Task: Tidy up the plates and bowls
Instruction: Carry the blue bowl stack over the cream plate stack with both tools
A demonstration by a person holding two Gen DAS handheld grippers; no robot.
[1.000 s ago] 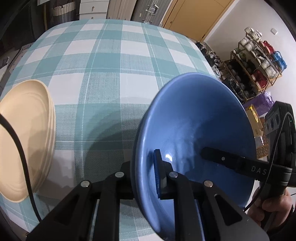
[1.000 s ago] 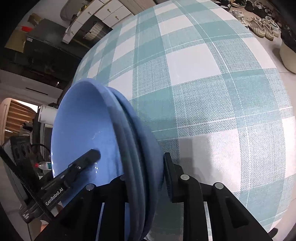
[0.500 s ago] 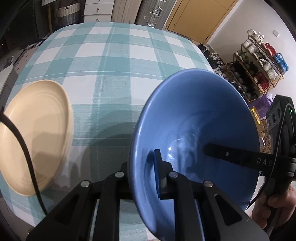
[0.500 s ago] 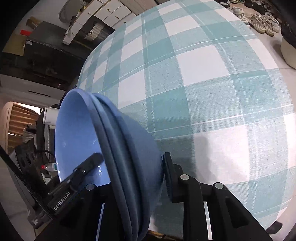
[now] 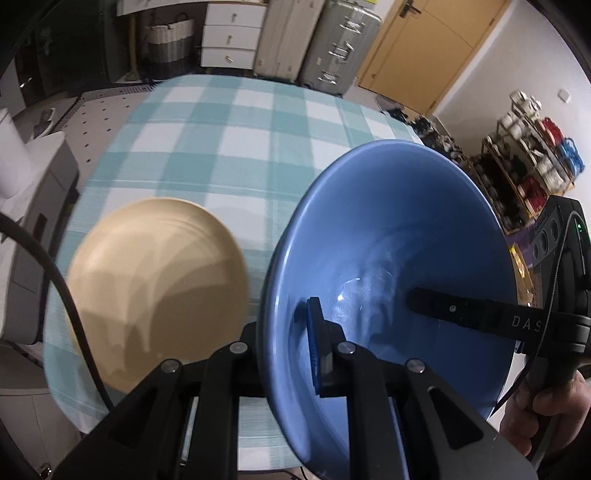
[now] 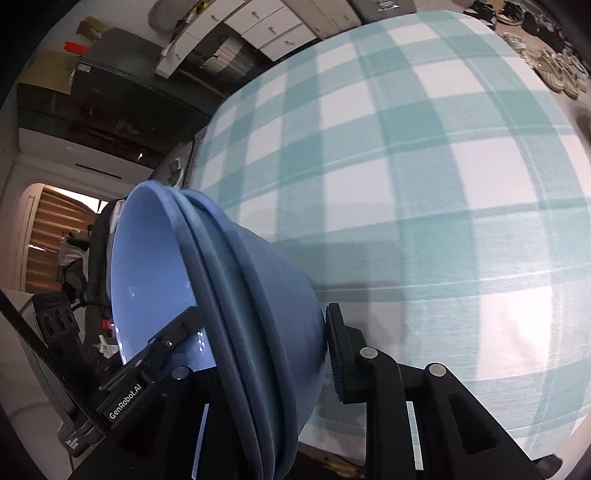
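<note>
A stack of nested blue bowls (image 5: 388,229) hangs tilted over the near edge of the checked table (image 5: 236,147), held from two sides. My left gripper (image 5: 284,332) is shut on its near rim, one blue pad inside the top bowl, the other finger hidden behind the wall. My right gripper (image 6: 258,354) is shut on the opposite rim of the bowls (image 6: 258,288), its ribbed pad against the outer wall. Its inner finger (image 5: 461,310) reaches in from the right. A stack of cream plates (image 5: 155,288) lies on the cloth to the left.
Teal and white checked cloth (image 6: 424,184) covers the table. Beyond its far end stand suitcases (image 5: 332,44), a white drawer unit (image 5: 231,35) and a wicker basket (image 5: 170,40). A shelf of mugs (image 5: 535,155) lines the right wall. A person's hand (image 5: 543,398) grips the right tool.
Both grippers have risen with the blue bowls still clamped, and the table now looks farther away. In the left wrist view the cream plates have slid from the left edge toward the middle.
</note>
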